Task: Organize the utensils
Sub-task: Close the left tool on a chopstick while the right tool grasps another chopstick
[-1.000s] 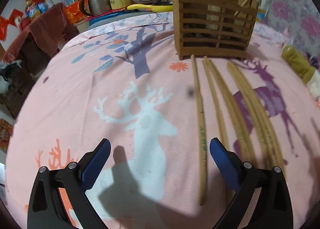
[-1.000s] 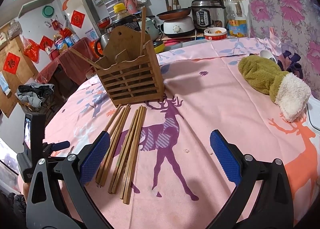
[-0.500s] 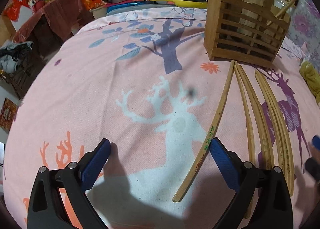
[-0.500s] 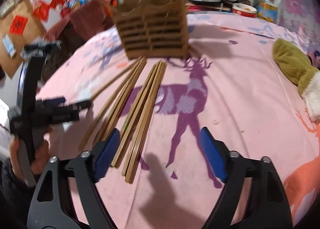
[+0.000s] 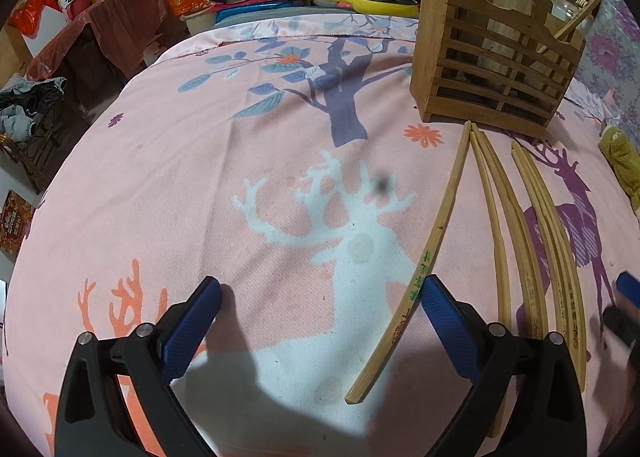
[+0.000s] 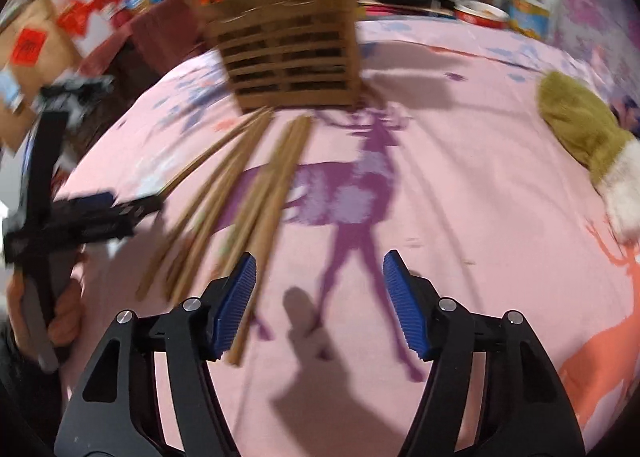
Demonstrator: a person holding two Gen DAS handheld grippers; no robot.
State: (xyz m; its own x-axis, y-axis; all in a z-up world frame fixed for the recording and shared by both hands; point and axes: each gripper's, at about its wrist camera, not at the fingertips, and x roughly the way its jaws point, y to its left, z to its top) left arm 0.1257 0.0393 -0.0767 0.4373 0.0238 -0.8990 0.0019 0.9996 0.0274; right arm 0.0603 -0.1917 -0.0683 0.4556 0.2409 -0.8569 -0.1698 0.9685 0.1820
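Chopsticks (image 5: 430, 257) loose — tongs (image 5: 318, 311) agape (empty)

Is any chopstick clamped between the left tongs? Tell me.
No. The left tongs stand open and empty, with the nearest chopstick lying flat on the tablecloth.

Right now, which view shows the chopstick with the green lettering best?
The left wrist view: the lettered chopstick lies sharp and whole on the cloth, between the open left tongs. The right wrist view is motion-blurred; the chopsticks there smear together, lettering unreadable.
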